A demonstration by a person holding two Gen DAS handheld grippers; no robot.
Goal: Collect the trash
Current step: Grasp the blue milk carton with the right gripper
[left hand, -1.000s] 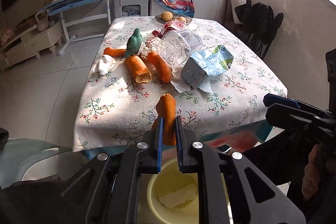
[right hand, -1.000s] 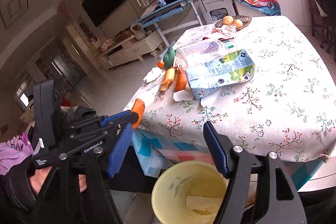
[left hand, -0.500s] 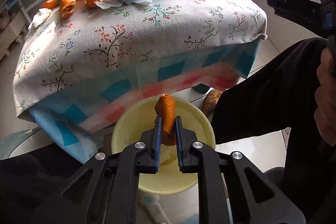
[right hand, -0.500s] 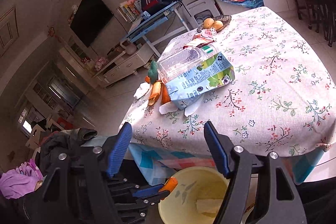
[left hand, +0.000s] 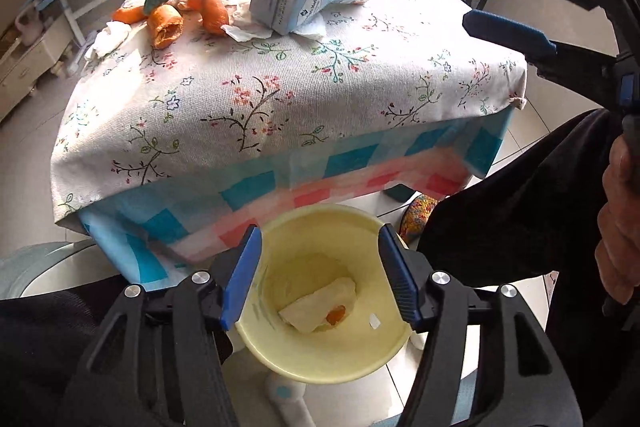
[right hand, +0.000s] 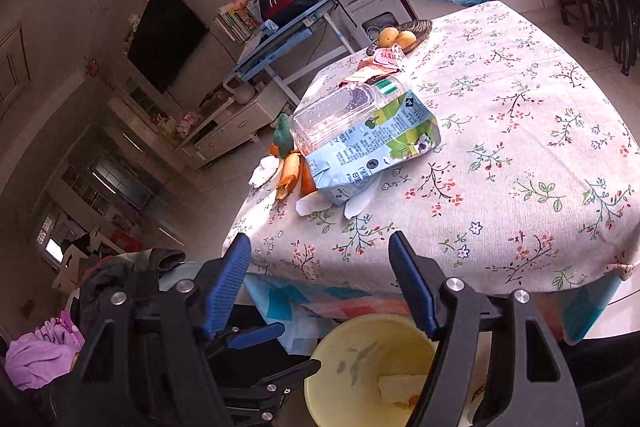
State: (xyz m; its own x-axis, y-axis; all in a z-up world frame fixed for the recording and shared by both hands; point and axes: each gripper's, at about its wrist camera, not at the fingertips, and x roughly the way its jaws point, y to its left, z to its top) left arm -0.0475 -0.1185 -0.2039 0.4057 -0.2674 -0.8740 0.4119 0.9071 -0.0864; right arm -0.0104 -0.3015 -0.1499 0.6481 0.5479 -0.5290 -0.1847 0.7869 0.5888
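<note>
A: In the left wrist view, the left gripper (left hand: pixel 318 277) hangs over the yellow bin (left hand: pixel 320 311). Its jaws have just been opening, and nothing is between them now. The orange peel (left hand: pixel 335 315) lies at the bottom of the bin, on a white piece of paper (left hand: pixel 318 305).

B: So the drop looks done. I think it is best to lift straight up with the jaws wide, so that the fingers do not catch the rim.

A: More trash waits on the flowered tablecloth (left hand: pixel 280 99): the milk carton (left hand: pixel 304 1), more peels (left hand: pixel 166 25), and a crumpled tissue (left hand: pixel 106 41).

B: In the right wrist view, the right gripper (right hand: pixel 320 285) is spread wide and empty, near the table edge. The clear bottle (right hand: pixel 340 109) rests on the carton (right hand: pixel 372 151). Behind are a fruit basket (right hand: pixel 420 29), a television (right hand: pixel 166 35) and a low cabinet (right hand: pixel 224 131).
</note>
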